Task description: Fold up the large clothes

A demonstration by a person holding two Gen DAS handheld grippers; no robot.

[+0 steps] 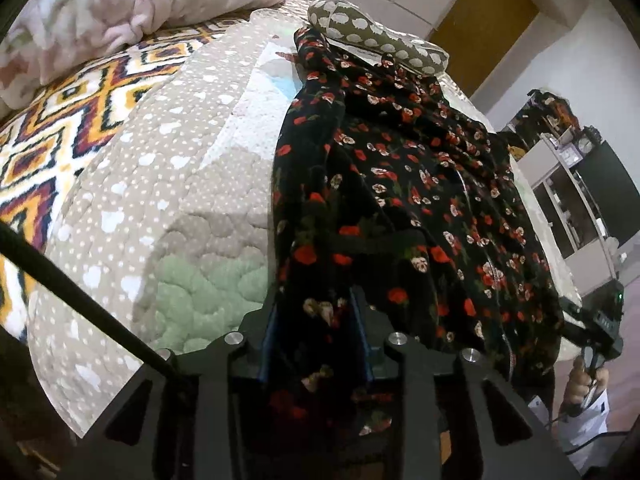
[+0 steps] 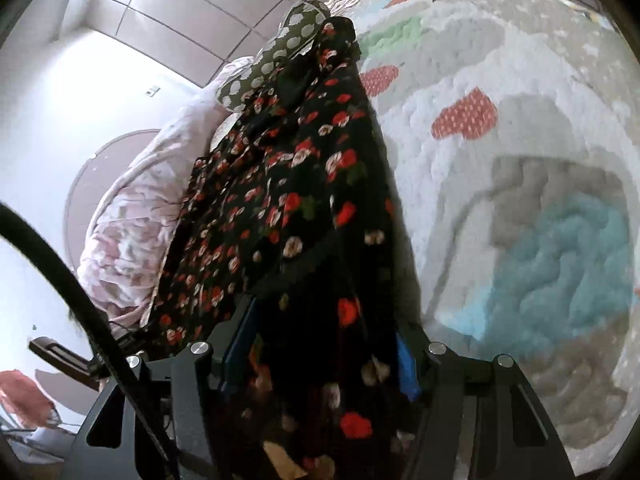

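A black dress with red and white flowers (image 1: 400, 184) lies lengthwise on the quilted bed and hangs over its near edge. My left gripper (image 1: 316, 312) is shut on a bunch of the dress's near end; cloth covers the fingertips. In the right wrist view the same dress (image 2: 288, 184) runs away from me, and my right gripper (image 2: 320, 320) is shut on its near end, cloth draped over the jaws. The right gripper also shows in the left wrist view (image 1: 596, 328) at the lower right, held by a hand.
The beige quilt (image 1: 168, 184) covers the bed. A patterned blanket (image 1: 60, 112) and a pink duvet (image 1: 120, 4) lie at the left. An olive spotted pillow (image 1: 380, 36) sits at the dress's far end. A shelf unit (image 1: 572, 184) stands right of the bed.
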